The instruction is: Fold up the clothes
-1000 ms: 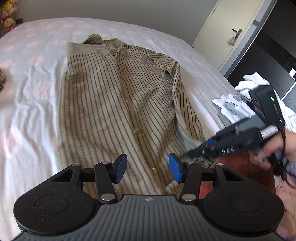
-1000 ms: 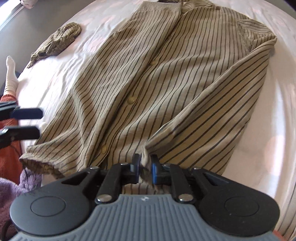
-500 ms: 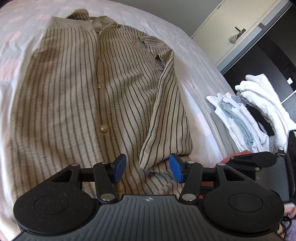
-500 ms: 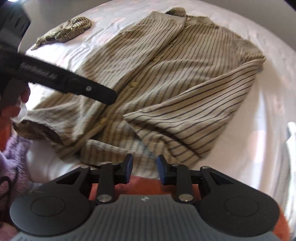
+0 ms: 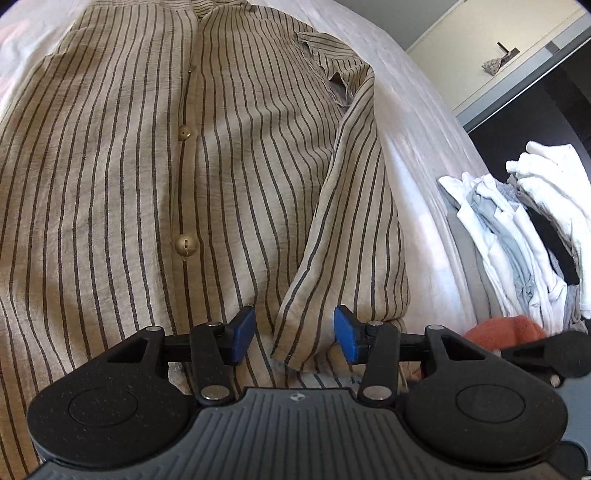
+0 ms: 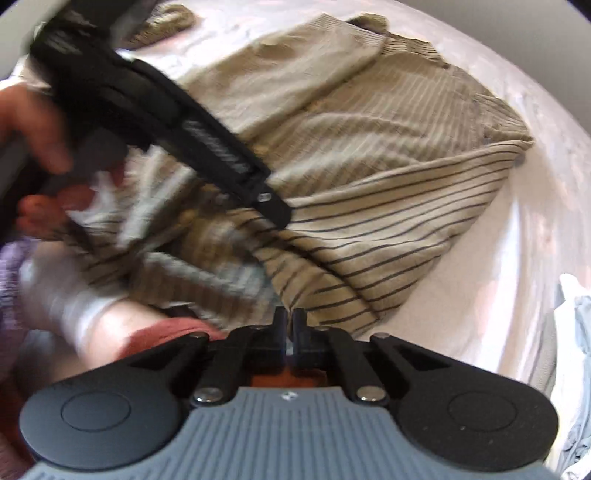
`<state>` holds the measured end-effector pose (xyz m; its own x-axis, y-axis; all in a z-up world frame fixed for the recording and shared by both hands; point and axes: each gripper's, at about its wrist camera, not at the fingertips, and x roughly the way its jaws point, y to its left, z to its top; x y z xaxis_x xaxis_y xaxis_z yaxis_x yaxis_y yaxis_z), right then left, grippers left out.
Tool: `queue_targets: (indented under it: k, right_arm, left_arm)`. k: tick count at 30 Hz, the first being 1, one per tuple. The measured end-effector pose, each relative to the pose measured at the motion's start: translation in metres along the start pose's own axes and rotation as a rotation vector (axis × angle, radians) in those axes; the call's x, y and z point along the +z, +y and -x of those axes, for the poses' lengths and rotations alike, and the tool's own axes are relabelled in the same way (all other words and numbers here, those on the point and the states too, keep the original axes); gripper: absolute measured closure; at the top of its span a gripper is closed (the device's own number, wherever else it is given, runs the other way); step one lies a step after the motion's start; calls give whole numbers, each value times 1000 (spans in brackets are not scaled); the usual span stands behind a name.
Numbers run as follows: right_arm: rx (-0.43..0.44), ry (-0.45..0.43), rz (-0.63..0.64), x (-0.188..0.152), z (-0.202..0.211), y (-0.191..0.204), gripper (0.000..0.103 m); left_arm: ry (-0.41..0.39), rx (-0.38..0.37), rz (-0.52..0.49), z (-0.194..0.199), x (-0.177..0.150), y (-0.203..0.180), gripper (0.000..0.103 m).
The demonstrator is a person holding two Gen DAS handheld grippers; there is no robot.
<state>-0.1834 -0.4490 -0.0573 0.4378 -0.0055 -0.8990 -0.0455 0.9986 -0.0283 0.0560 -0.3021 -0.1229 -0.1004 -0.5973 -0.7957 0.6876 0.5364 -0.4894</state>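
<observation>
A beige shirt with dark stripes (image 5: 147,184) lies buttoned and face up on the bed; it also shows in the right wrist view (image 6: 369,184). Its right sleeve (image 5: 351,240) is folded down along the body, cuff near me. My left gripper (image 5: 294,334) is open, its blue pads either side of that cuff, just above it. My right gripper (image 6: 289,325) has its jaws nearly together at the sleeve's lower edge (image 6: 295,295); whether fabric is between them is not clear. The left gripper's body (image 6: 184,129) crosses the right wrist view, blurred.
The bed has a white sheet (image 5: 417,122) with pale pink spots. A pile of white and grey clothes (image 5: 517,221) lies at the right bed edge. An orange-red cloth (image 5: 506,328) sits near it. A small olive cloth (image 6: 166,26) lies at the far left.
The left gripper moved closer over the folded sleeve's cuff. The right gripper, which had let the sleeve go half a second ago, has closed its jaws again at the sleeve's edge.
</observation>
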Motion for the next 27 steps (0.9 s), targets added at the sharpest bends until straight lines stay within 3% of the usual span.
queue_targets:
  k: [12,13,17,20,22,24,27]
  right_arm:
    - [7,-5,9,-7,19,15,100]
    - [8,-6,2,-7,19,15,100]
    - [16,-3,-9,-5,18,12,99]
    - [32,5,14,-2,23,10,96]
    - [55,5,42,2,30,5,91]
    - [69,7,78,7,39,-1,68]
    - [32,30,150,19,52,-17,64]
  left_arm:
    - [5,-91,67,-10,0,9,58]
    - [3,-90,54,-11,-2,6,61]
    - [15,-24,-4,-15,-5,-8,98]
    - [33,27,-29,-17,-5,-13,100]
    - [43,61,-48,-17,-5,-16,100]
    - [53,95,-67,-17,-4,-19,100]
    - [67,138,-93,-18,-4,-23,100]
